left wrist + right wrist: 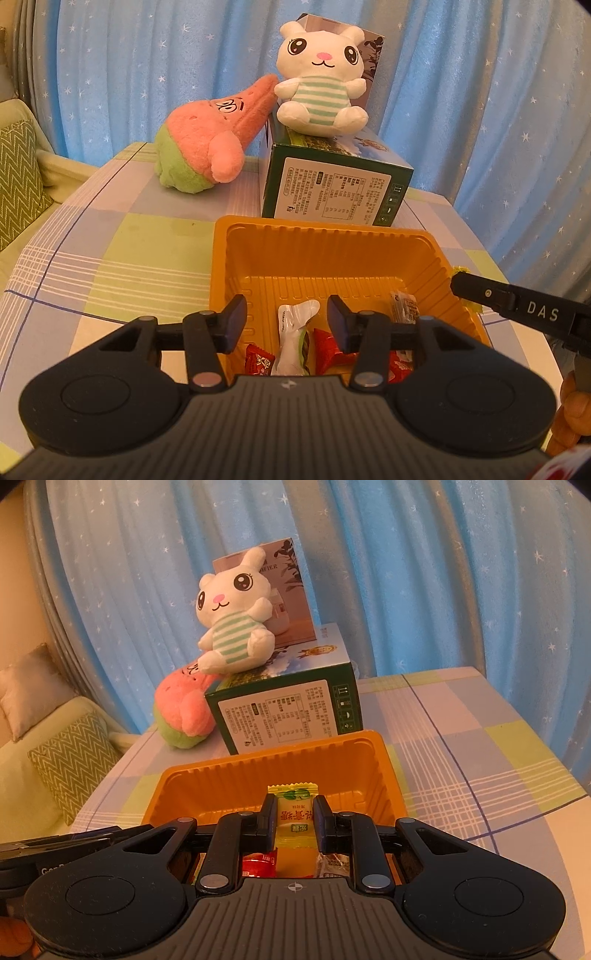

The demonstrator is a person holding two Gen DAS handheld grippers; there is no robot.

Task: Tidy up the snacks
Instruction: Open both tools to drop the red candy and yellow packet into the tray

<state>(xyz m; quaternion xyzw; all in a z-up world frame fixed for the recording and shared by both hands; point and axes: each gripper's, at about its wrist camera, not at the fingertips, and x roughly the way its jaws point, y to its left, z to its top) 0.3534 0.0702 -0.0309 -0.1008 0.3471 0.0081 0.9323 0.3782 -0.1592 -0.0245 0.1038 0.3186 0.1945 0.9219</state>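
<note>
On the checked table [122, 254] stands an orange ribbed plastic tray [332, 258] holding red-wrapped candies [258, 363], a white packet [295, 332] and a small clear packet [404, 306]. The left gripper [287, 321] hovers over it, jaws spread and empty. The right gripper [295, 821], marked "DAS", pinches a yellow candy sachet [293, 812] above the tray.

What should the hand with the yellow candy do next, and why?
Probably open the right gripper and let go. It is shut on the yellow candy, which hangs over the orange tray, where red candies and a white packet already lie. The left gripper is open and holds nothing, so its drop looks done.
</note>
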